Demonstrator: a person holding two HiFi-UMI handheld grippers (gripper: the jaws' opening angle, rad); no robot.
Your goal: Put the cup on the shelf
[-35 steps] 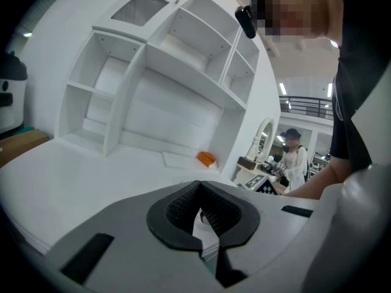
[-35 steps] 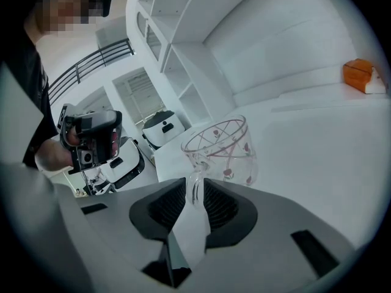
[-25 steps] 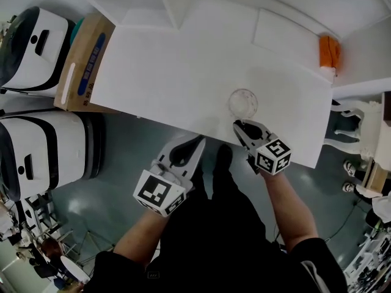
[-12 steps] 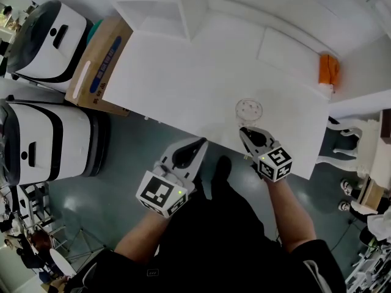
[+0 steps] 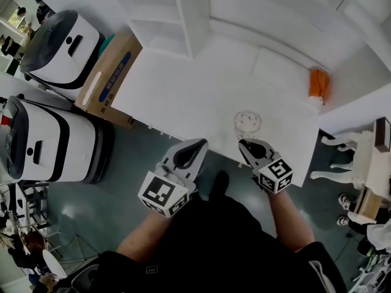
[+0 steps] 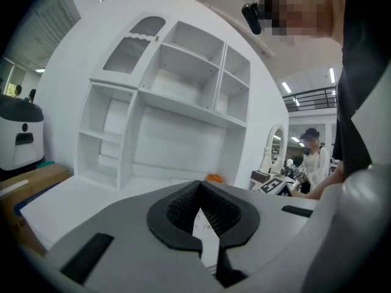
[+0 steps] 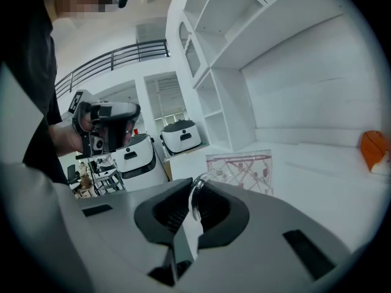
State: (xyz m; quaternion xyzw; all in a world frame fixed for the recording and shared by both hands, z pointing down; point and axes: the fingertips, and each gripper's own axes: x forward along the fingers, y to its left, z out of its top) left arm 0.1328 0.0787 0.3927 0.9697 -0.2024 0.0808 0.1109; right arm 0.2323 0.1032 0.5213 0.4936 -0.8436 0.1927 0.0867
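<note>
When reading the right gripper view, start at the fingers (image 7: pixel 162 214): note both dark pads set narrow, having just been closing, and pinched on the clear curved handle of the cup (image 7: pixel 239 170). Log the right gripper (image 7: pixel 197 185) as gripping the cup by that handle. Find the cup body at 12 o'clock of the jaw tips, just beyond them: upright, clear-walled, with a pink line pattern. Leave open whether standing on the table (image 5: pixel 183 96) or lifted off it.

In the left gripper view, check the fingers (image 6: pixel 177 214) of the left gripper (image 6: pixel 200 191): drawn together on themselves, with only a thin pale sliver showing between the pads.

In the head view, place the left gripper at 9 o'clock of the right gripper, near but apart, tips over the grey floor (image 5: pixel 131 157) just outside the table's near edge. Place the cup close to that edge.

From the cup, look to 11 o'clock for the white shelf unit (image 5: pixel 194 17) at the table's far side, well apart; to 2 o'clock for an orange object (image 5: pixel 318 83) near the far right corner; between 9 and 10 o'clock for a cardboard box (image 5: pixel 110 81) against the table's left end. Beyond the box, find two white-and-black machines (image 5: pixel 61 41).
</note>
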